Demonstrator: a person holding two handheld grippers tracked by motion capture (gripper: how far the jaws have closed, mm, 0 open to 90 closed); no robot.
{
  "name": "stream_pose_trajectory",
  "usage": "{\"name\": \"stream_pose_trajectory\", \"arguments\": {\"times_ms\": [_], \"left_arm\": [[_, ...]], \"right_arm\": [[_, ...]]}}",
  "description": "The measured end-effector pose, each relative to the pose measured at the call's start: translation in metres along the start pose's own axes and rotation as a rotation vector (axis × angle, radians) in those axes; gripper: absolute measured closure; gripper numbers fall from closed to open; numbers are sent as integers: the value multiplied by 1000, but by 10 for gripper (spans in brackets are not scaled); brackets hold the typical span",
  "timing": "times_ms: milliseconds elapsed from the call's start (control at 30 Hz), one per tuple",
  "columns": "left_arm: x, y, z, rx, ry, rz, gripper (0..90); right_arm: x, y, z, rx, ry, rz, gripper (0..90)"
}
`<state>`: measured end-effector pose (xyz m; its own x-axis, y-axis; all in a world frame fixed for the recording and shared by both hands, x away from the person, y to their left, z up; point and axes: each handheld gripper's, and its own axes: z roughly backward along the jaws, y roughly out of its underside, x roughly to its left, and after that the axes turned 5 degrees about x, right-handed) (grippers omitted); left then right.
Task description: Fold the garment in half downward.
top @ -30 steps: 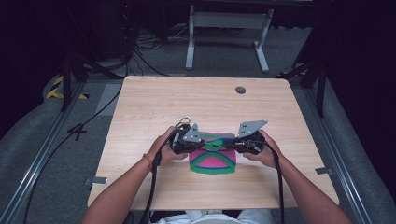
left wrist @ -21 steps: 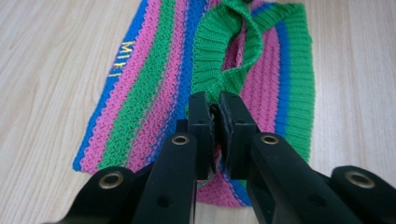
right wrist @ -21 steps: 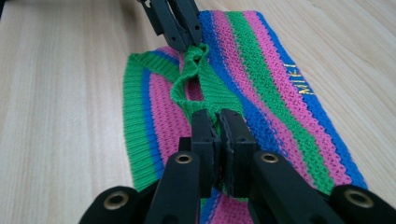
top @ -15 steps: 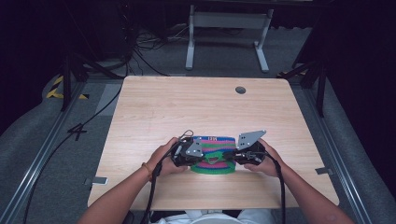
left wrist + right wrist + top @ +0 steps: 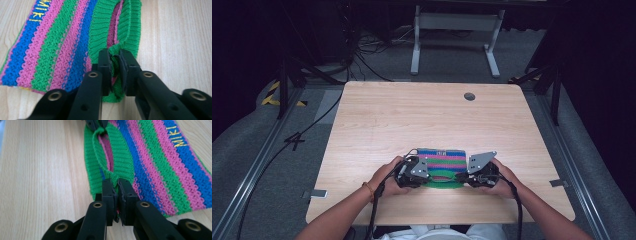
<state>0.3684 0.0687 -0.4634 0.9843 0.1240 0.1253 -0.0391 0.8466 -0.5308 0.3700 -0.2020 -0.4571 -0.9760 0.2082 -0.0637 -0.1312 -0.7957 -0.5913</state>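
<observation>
High view: striped knit garment (image 5: 441, 159) in blue, pink and green lies flat on the light wooden table (image 5: 412, 115), near edge, centre, green ribbed band toward the person. Left gripper (image 5: 428, 176) sits at the band's left end, right gripper (image 5: 461, 178) at its right end. Left gripper view: jaws have just been opening slightly, green ribbed band (image 5: 105, 32) bunched between the pads, pads touching it. Right gripper view: jaws pressed together, pinching the band's edge (image 5: 113, 173). Yellow stitched lettering (image 5: 180, 138) on a blue stripe. 2 hands hold the grippers.
</observation>
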Motion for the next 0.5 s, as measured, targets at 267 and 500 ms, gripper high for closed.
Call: {"name": "stream_pose_trajectory", "arguments": {"times_ms": [267,500], "left_arm": [[2,7,-5,-58,-11,34,782],[8,7,-8,-74,-37,39,794]], "right_arm": [[4,7,-4,-5,41,8,839],[-2,12,-5,-19,86,-7,837]]}}
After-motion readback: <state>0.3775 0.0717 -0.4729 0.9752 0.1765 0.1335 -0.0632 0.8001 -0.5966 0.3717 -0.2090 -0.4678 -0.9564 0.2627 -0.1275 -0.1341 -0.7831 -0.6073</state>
